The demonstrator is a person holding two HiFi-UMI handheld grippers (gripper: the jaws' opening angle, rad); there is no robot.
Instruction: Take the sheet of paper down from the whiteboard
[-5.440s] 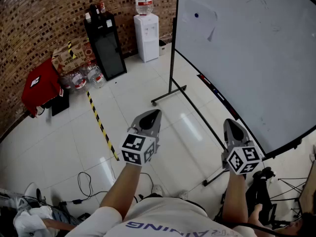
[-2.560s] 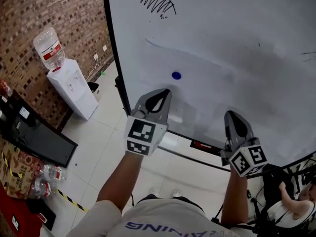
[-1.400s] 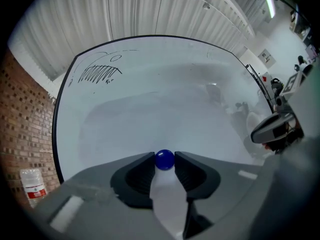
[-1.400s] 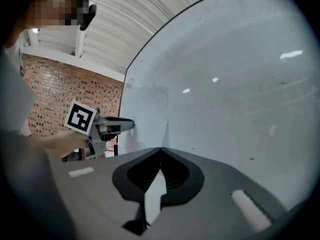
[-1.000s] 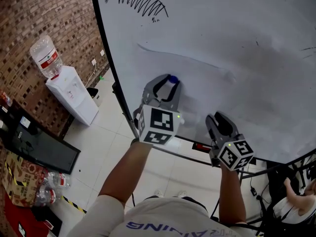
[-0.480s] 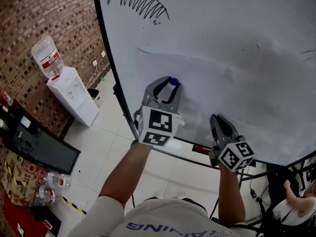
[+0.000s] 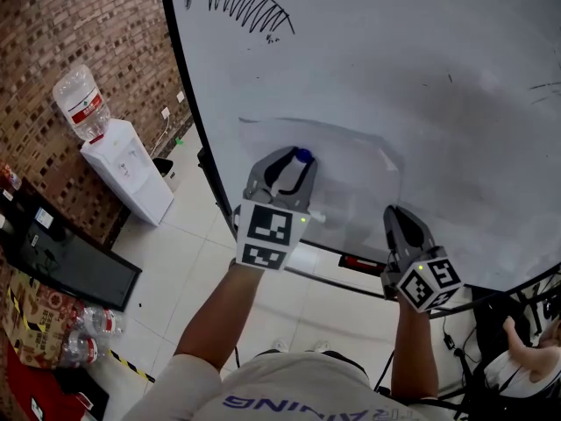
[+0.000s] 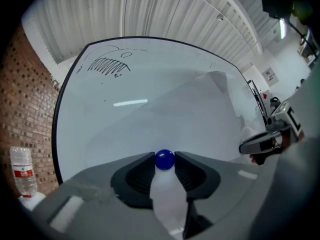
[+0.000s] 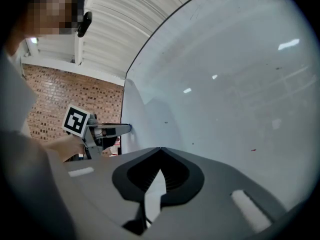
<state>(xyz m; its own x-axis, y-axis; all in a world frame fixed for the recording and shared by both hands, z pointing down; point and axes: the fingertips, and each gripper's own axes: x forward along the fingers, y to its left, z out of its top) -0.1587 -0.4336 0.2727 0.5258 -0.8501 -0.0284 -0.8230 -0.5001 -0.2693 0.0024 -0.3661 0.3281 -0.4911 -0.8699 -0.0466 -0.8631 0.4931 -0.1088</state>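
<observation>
A white sheet of paper hangs on the whiteboard, pinned by a round blue magnet. My left gripper is shut on that magnet; in the left gripper view both pads touch the magnet. My right gripper is shut on the sheet's lower right part, and a white sliver of paper shows between the closed jaws of the right gripper. The sheet bulges off the board between the two grippers.
Black scribbles mark the board's top left. A water dispenser, a black cabinet and floor bottles stand along the brick wall. The board's tray runs below my grippers. Another person is at lower right.
My right gripper has shut on the sheet's lower part and drawn back a little. The sheet now bows away from the board. The left gripper stays on the magnet.
</observation>
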